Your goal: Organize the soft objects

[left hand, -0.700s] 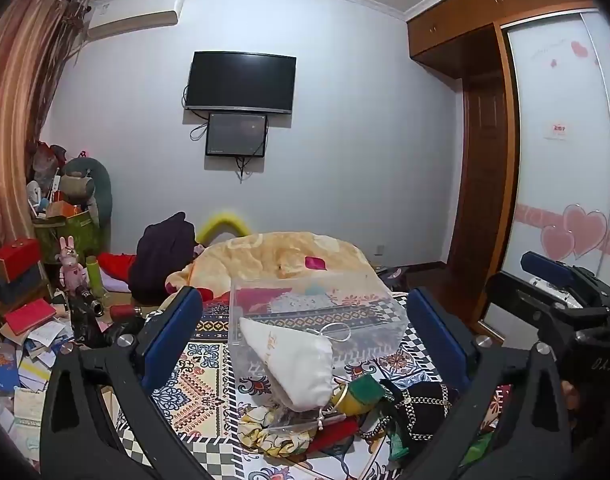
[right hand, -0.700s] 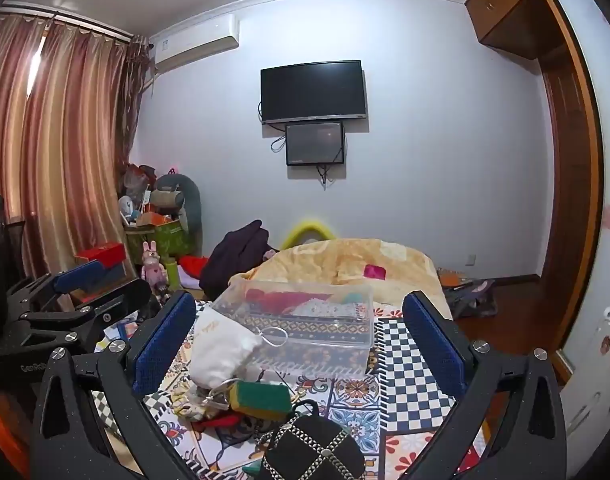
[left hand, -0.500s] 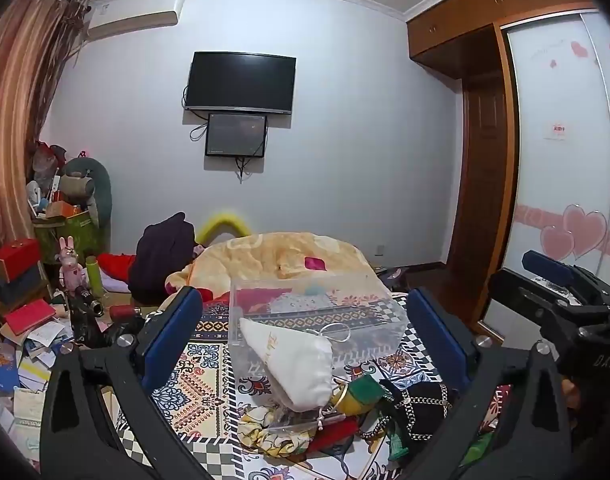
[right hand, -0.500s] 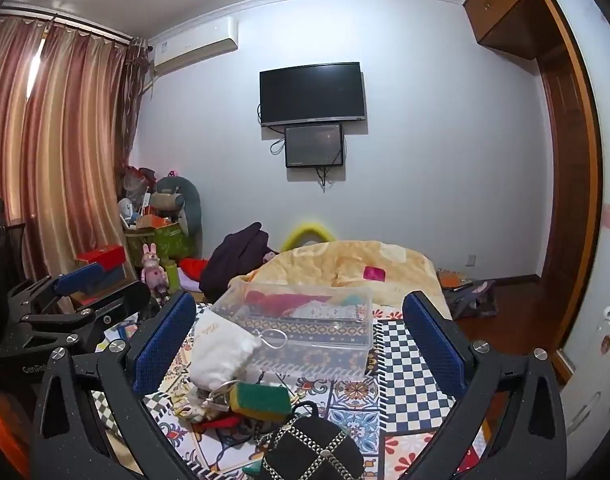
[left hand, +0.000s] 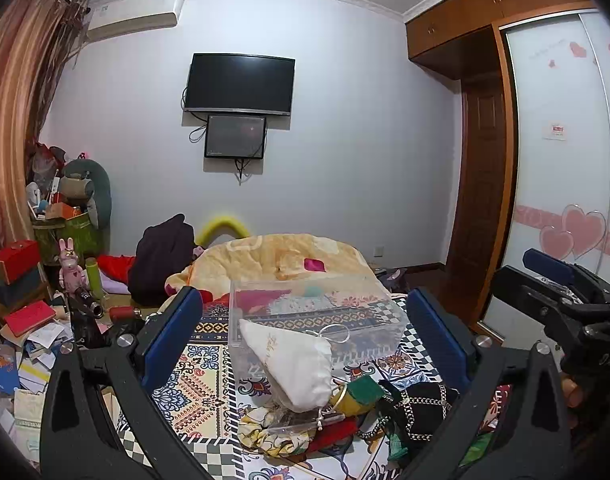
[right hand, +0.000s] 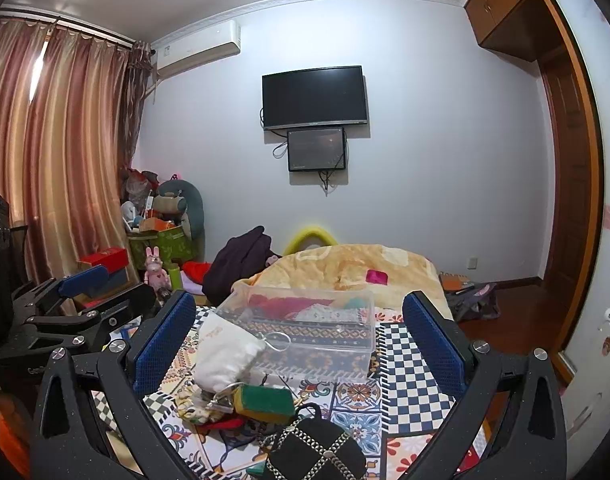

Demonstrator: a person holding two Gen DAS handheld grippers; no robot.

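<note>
Left wrist view: the left gripper (left hand: 305,336) has its fingers spread wide and holds nothing. Right wrist view: the right gripper (right hand: 301,344) is likewise spread wide and holds nothing. Both hang above the patterned bedspread (left hand: 201,392).

Location of the task items: a heap of soft objects lies on the bedspread near its front edge, directly before a clear plastic bin (right hand: 305,328). The bin stands farther back toward the yellow quilt (right hand: 361,264) and already contains some folded fabric.

Appearance of the items:
- White drawstring pouch (left hand: 293,360): plump, creased, leaning against the bin's front wall, cord loop hanging at the mouth.
- Green-and-yellow sponge (right hand: 265,398): lies flat, touching the pouch base.
- Black quilted bag (right hand: 317,452) with chain trim: nearest the front edge.
- Floral cloth (left hand: 273,432) and a red strip: crumpled beneath the others.

Step in hand, as judged: selection and approach of the first item; no grasp has begun.

Procedure advice:
1. Take the topmost item, the pouch, first.
2. Pinch the full body of the cloth, not the cord.
3. Lift clear of the bin wall before moving over the opening.
4. Avoid snagging the chain of the bag.
</note>
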